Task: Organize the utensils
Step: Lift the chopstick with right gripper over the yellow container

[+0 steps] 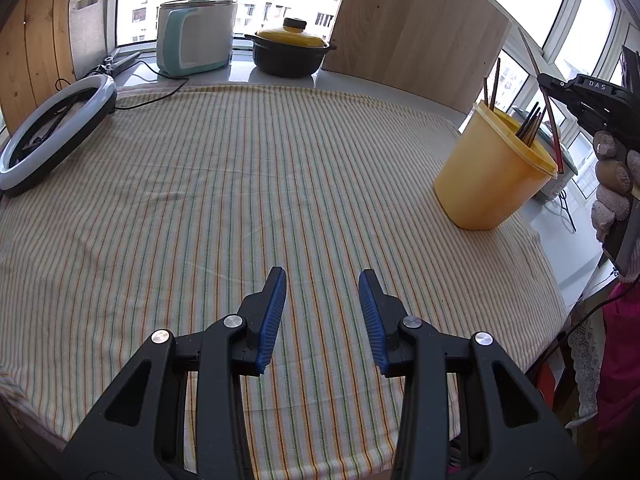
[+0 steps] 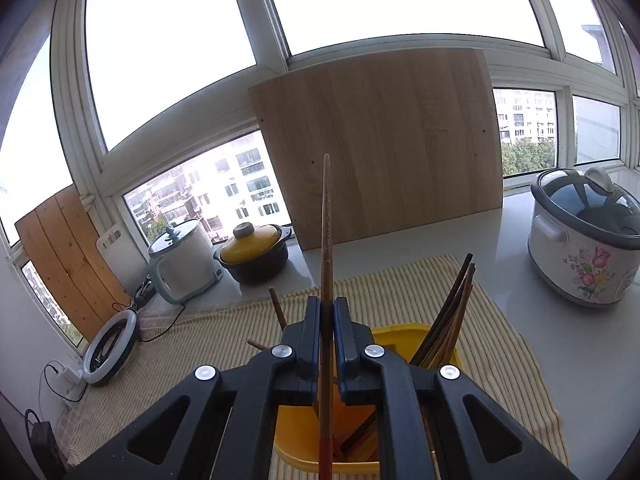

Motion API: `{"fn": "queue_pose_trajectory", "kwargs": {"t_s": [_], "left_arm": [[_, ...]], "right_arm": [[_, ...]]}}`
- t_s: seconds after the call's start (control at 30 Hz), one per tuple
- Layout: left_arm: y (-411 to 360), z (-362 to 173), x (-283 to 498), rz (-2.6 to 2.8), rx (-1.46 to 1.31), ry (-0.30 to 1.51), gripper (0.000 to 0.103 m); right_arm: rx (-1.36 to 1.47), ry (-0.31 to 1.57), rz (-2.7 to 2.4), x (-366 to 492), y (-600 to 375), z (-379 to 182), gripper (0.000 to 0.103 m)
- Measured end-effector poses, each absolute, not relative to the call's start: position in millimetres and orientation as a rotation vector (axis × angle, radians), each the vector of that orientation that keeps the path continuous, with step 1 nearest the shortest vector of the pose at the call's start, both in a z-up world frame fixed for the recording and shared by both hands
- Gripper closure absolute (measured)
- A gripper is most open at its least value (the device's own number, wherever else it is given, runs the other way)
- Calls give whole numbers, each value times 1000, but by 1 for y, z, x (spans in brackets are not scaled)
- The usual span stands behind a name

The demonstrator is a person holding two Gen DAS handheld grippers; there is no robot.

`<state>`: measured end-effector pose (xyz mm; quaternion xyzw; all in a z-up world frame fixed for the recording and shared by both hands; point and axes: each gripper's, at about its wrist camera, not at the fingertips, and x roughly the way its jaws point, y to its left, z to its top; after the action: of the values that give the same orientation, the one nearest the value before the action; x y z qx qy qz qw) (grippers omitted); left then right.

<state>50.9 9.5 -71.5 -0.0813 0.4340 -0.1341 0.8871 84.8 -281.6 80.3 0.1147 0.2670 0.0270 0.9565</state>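
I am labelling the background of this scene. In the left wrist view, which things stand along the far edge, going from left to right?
Ring light → white cutting board → white and teal cooker → black pot with yellow lid → wooden board → yellow cup with chopsticks → right gripper.

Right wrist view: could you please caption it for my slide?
Right gripper holds a chopstick above the yellow cup.

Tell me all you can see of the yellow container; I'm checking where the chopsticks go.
The yellow container is a tall, open-topped tub that looks like plastic, with a rolled rim. It stands on the striped cloth near the cloth's right edge. Several dark chopsticks lean inside it. The right claw, shut on one long chopstick, hovers over its mouth.
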Motion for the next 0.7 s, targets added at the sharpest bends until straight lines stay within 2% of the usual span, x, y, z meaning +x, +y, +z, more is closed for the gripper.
{"fn": "queue_pose_trajectory", "kwargs": {"t_s": [0.7], "left_arm": [[-2,-73,53,-288,-158,920,65]], "right_arm": [[233,540,-17,116,-303,66,99]]}}
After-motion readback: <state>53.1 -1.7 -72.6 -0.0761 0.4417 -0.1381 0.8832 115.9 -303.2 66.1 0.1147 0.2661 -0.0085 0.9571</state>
